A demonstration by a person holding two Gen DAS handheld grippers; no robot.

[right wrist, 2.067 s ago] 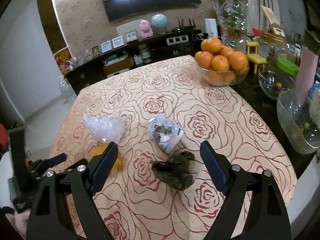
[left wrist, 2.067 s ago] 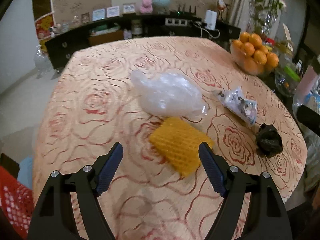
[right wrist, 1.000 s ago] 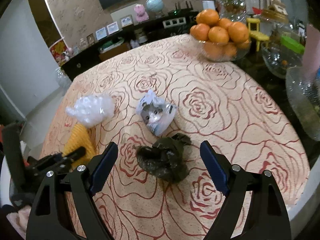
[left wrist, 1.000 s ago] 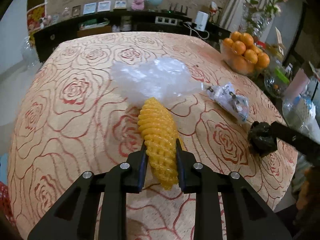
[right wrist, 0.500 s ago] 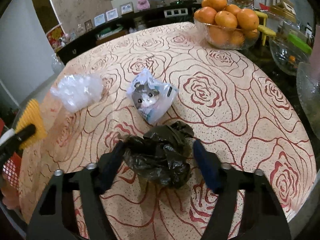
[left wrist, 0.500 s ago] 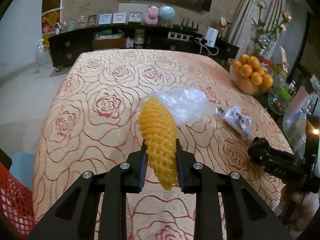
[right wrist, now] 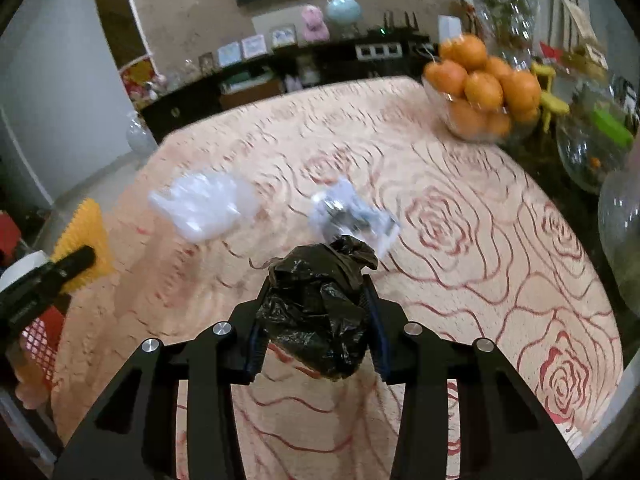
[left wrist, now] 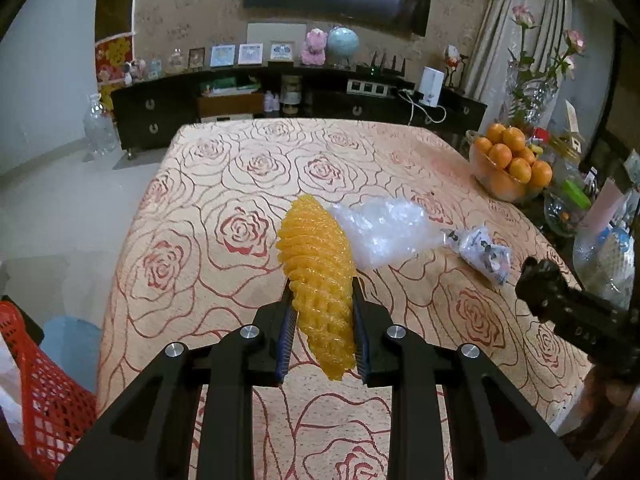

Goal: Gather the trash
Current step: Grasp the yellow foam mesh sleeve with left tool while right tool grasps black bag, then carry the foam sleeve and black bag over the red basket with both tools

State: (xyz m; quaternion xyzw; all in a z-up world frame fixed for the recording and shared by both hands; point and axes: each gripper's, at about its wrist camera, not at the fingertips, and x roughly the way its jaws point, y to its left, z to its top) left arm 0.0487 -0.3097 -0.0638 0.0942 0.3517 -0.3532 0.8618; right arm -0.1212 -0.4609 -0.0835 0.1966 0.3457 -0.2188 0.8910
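My left gripper (left wrist: pixel 323 289) is shut on a yellow foam fruit net (left wrist: pixel 316 264), held upright above the rose-patterned tablecloth (left wrist: pixel 224 184). A crumpled clear plastic bag (left wrist: pixel 384 232) and a small cat-printed wrapper (left wrist: pixel 480 250) lie on the table beyond it. In the right wrist view, my right gripper (right wrist: pixel 316 284) has its jaws closing on a crumpled black plastic bag (right wrist: pixel 316 316), with both pads pressing its sides. The clear bag (right wrist: pixel 204 208) and the wrapper (right wrist: pixel 352 216) lie blurred just ahead. The yellow net (right wrist: pixel 84 228) shows at the far left.
A glass bowl of oranges (left wrist: pixel 508 164) stands at the table's right edge, with glass jars and a vase (right wrist: pixel 592 152) on a dark surface beside it. A red mesh basket (left wrist: pixel 44 392) sits low at the left. A dark sideboard (left wrist: pixel 280 100) runs behind the table.
The right jaws have closed from wide open onto the black bag. The left gripper has risen and drawn back with the yellow net, away from the clear bag.
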